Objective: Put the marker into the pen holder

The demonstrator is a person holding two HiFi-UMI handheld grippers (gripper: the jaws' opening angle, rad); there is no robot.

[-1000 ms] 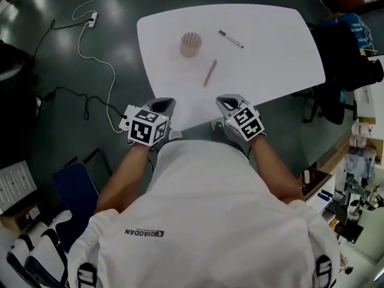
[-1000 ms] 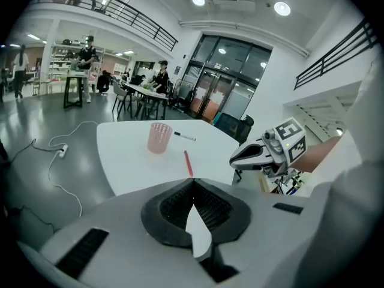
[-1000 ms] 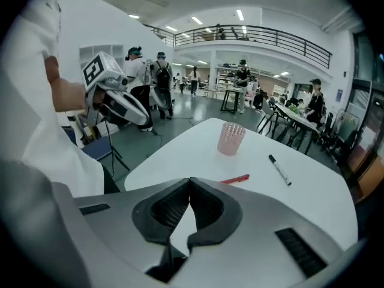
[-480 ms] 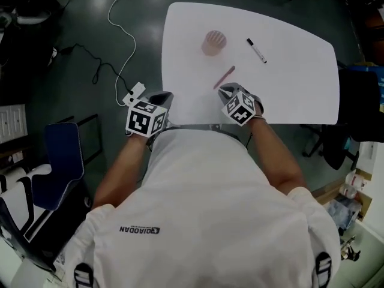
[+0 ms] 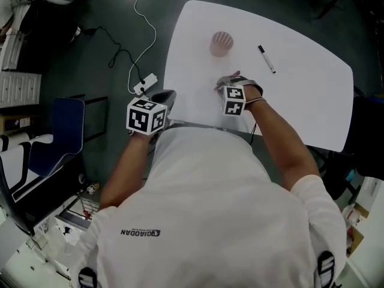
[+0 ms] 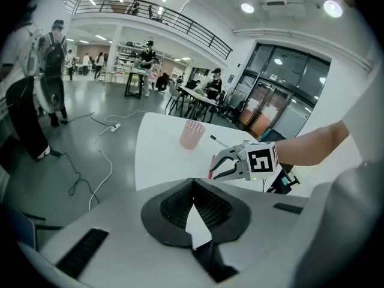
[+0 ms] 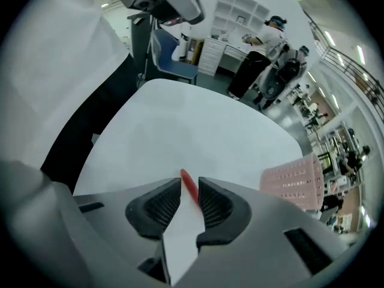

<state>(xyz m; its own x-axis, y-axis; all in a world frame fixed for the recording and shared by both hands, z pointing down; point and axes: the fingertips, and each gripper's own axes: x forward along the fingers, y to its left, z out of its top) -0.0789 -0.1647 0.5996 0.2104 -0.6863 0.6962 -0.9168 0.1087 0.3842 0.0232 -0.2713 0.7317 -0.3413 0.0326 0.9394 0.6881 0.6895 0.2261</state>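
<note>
Your right gripper (image 7: 188,183) has just been opening its jaws; they stand spread astride the red marker (image 7: 187,181), which lies unpinched on the white table (image 5: 300,89) near the pink pen holder (image 5: 221,43). Your left gripper (image 6: 193,181) has its jaws pressed together on nothing.

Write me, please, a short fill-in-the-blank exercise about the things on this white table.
1. The mesh pen holder on the table is ___ in colour.
2. In the head view, the white marker lies to the pen holder's ___.
3. The pen between the open jaws of the right hand-held gripper is ___.
Missing words: pink; right; red.
Those jaws have just been opening.
</note>
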